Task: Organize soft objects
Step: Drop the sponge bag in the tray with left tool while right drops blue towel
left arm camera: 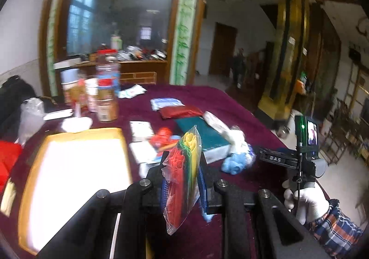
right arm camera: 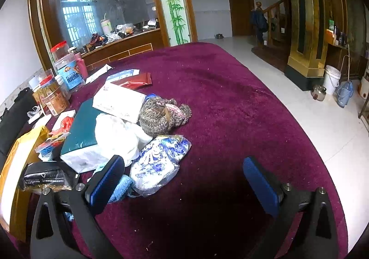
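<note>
The left gripper (left arm camera: 182, 162) pinches 1 clear bag (left arm camera: 182, 180) of red and yellow pieces above the yellow box (left arm camera: 76, 134). The right gripper (right arm camera: 186, 173) gapes wide, holding nothing, near 1 knit hat (right arm camera: 161, 116).

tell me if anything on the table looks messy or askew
Yes. The white tissue pack lies crooked, overlapping the teal box, and a crumpled white plastic bag is slumped against both. The knitted hat sits bunched beside them.

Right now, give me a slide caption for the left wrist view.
Left gripper shut on a clear bag of red, yellow and green elastic bands, lifted beside the yellow-rimmed tray.
</note>
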`<state>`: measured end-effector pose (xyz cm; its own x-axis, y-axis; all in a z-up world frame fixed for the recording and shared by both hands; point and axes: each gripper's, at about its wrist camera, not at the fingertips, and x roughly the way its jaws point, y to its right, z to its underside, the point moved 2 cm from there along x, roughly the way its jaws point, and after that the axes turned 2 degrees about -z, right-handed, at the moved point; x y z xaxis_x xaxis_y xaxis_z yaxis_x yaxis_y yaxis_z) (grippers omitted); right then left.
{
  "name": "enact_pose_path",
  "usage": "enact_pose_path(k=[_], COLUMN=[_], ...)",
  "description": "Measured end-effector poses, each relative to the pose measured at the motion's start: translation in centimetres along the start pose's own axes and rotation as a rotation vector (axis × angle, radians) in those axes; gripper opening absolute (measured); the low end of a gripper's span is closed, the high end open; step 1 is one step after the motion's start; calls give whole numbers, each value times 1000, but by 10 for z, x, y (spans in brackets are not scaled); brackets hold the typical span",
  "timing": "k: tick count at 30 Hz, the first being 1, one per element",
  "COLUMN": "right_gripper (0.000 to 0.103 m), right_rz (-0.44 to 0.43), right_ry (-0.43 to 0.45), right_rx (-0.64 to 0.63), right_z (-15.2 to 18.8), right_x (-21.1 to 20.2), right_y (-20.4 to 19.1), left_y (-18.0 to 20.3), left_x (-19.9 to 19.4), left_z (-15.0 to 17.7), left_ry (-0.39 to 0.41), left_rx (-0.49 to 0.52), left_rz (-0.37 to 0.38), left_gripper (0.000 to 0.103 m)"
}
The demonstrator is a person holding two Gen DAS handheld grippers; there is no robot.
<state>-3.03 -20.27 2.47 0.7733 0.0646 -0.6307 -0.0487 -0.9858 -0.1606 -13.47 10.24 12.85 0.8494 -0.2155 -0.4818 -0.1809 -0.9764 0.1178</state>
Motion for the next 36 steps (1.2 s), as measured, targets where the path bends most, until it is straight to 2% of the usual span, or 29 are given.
enact_pose_path(k=[3,5,7,10,13,15,21,23,24,25,28,32,36], right_gripper=[103,103,103,103,103,102,77,61,38,32,26,26,26], right_rz=[4,22,-21,-136,-260,-304,-301,-291,-295,-282,-308,-362,-516], right_ry=[1,22,49,49,-52,-131,-285,-326,-346,-364,-372,-342,-295], right_rx=[-21,-53,-64,-130,-238,-264,-315,-327,-326,-320,-282,-234,-197], right_z=[0,0,0,1,12,24,55,62,65,67,62,45,7], right_x=[-2,-17,-40,-70,-71,-60,-16,-2,3,8,6,-22,-46], right_y=[-3,-10,-20,-55,-103,-125,-173,-180,-181,-179,-167,-155,-179], left_y=[-25,-44,-58,-81,-100,-108,-123,-127,-129,-130,-134,-138,-147], left_x=[-18,-31,-40,-45,-42,-41,-45,-46,-46,-45,-38,-28,-8], left_z=[7,14,21,32,41,46,51,50,50,50,49,40,17], left_ry=[17,23,26,15,5,-4,-12,-11,-12,-16,-37,-64,-94], left_rx=[-52,-86,-99,-143,-197,-225,-251,-252,-253,-254,-261,-251,-236], left_rz=[-27,-48,-70,-96,-104,-100,-103,-108,-108,-107,-90,-61,-50], left_gripper=[22,22,22,22,22,22,22,22,22,22,22,22,22])
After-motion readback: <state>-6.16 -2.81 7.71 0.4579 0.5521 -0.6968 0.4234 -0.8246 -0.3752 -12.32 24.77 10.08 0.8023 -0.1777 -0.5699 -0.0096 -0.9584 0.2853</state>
